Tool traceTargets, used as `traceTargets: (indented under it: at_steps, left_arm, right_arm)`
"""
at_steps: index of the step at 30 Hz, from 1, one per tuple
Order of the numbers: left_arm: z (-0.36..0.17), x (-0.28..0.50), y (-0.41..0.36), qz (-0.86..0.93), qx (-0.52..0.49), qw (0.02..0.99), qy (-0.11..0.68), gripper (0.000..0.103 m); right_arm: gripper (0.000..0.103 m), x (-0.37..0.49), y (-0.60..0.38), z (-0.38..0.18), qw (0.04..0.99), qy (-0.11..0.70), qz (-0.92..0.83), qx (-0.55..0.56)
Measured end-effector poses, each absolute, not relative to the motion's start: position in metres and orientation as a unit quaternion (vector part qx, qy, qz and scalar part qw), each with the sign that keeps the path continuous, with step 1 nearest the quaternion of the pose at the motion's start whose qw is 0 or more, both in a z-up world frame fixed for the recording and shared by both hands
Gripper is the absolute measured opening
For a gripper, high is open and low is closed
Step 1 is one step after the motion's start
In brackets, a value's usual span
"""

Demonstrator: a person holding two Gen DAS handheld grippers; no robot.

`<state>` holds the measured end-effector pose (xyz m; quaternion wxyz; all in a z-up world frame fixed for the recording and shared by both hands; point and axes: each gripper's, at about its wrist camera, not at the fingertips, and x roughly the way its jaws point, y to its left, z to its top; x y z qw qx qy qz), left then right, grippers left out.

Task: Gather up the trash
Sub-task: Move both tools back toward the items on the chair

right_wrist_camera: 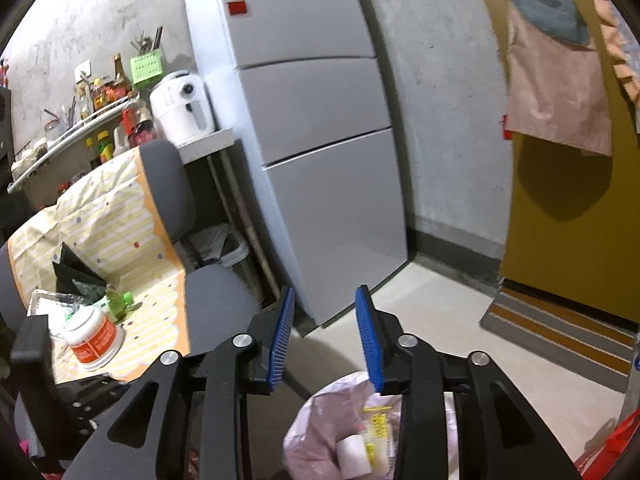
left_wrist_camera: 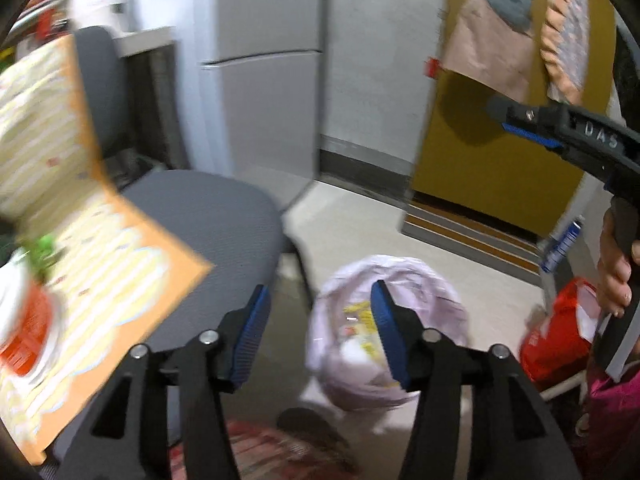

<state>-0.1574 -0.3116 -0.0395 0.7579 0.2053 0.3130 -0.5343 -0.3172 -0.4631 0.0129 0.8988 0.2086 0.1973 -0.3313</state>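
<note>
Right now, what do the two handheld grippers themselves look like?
Both are matte black linkages with silver pivot screws and ribbed blue fingertip pads. The left gripper matches the right gripper; in the left view, the right one's side reads "DAS", and a bare hand grips its handle.

Lighting is even and moderately bright indoors; the source is not visible. The left wrist view is motion-blurred throughout, most heavily at the patterned cloth (left_wrist_camera: 80, 240). The right wrist view is sharp. Fisheye distortion bends the refrigerator (right_wrist_camera: 320, 140) edges; black vignetting fills all corners. The hanging cloth (right_wrist_camera: 556, 92) casts a soft shadow on the yellow door (right_wrist_camera: 568, 240).
</note>
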Motion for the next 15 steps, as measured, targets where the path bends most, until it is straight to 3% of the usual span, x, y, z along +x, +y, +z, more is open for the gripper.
traceTargets:
  at_steps: [15]
  left_arm:
    - [-0.020, -0.037, -0.130, -0.296, 0.112, 0.892, 0.323, 0.070]
  right_arm:
    - [0.042, -0.137, -0.352, -0.001, 0.935, 0.302, -0.121, 0.141]
